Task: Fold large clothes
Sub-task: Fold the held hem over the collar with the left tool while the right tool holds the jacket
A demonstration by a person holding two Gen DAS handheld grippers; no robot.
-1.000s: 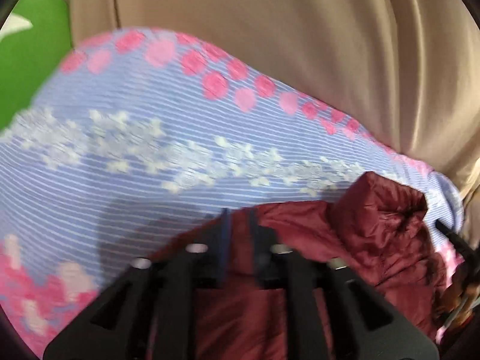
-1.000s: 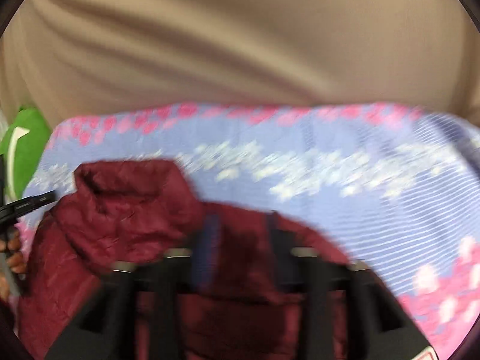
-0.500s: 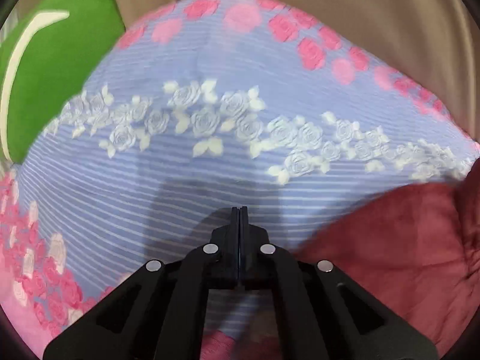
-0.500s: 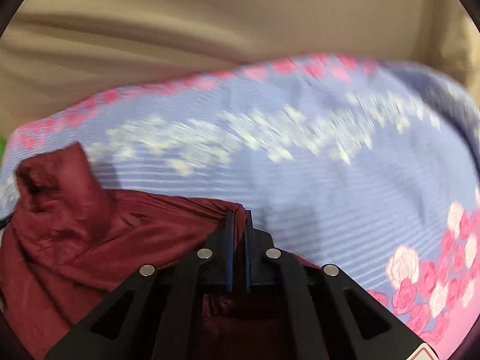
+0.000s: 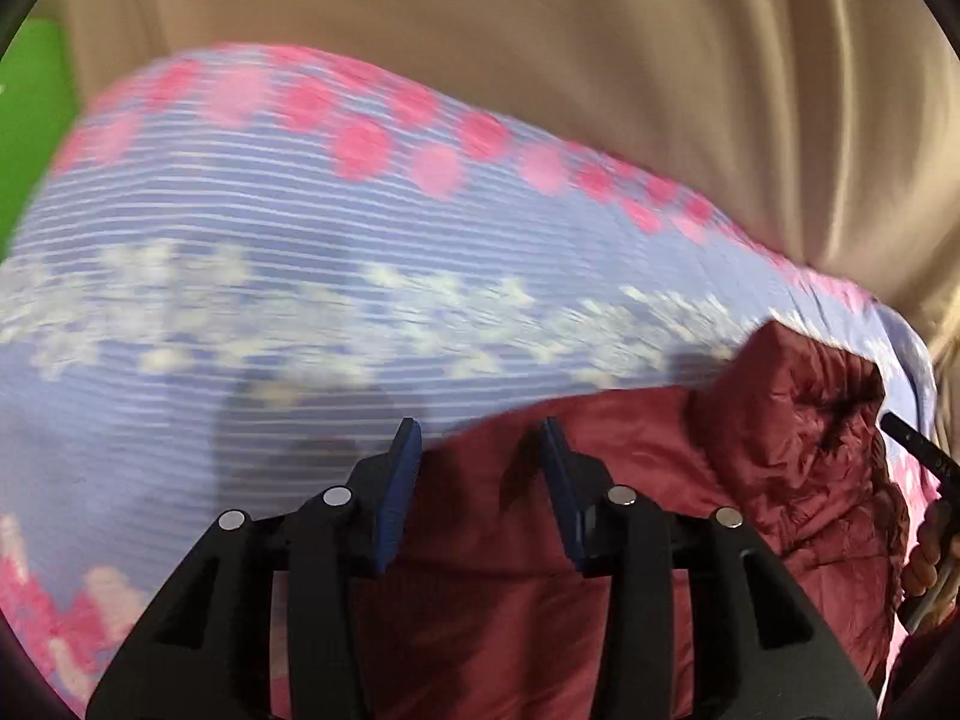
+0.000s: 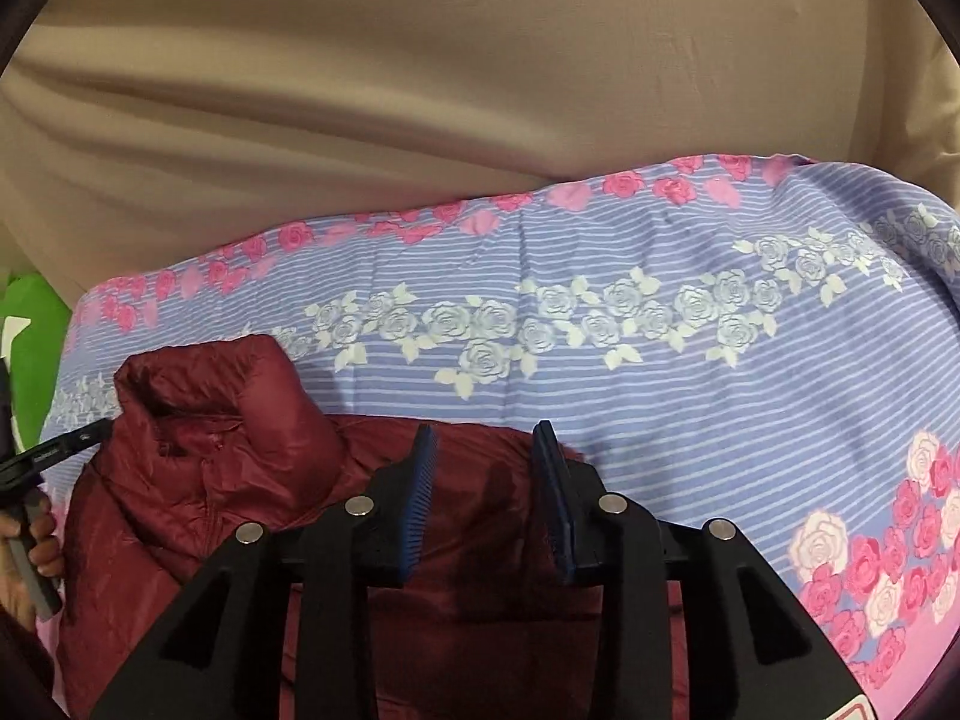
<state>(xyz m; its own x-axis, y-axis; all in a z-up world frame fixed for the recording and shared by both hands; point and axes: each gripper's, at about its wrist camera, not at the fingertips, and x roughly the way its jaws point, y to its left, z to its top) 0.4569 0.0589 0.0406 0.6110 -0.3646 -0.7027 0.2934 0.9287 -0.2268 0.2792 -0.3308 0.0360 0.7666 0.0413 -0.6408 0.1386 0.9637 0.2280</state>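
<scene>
**Both grippers let go and spread over the jacket's top edge**

Half a second ago each hand-held gripper had its blue pads pressed together, the right one pinching the maroon fabric, the left one closed beside the garment over bare sheet. Now the left hand-held gripper has its jaws opening, and it has swung back across so the maroon puffer jacket lies under and between its pads instead of off to the side. The pads do not press on the fabric. The right hand-held gripper is opening too, its pads standing apart above the jacket's shoulder area, nothing clamped.

My reading is that one pinch has been released and both tools are lining up for a fresh hold on the upper edge, either side of the stand-up collar. The fold itself looks barely begun: the jacket lies spread and lumpy, collar upright, no clean crease visible.

The jacket rests on a bed, on a lavender striped bedsheet printed with a band of pale roses and pink roses along the edges. Behind the bed hangs a beige curtain in soft folds. A green cushion sits at the far left corner. The left view is motion-blurred, so fine detail there is unclear.
</scene>
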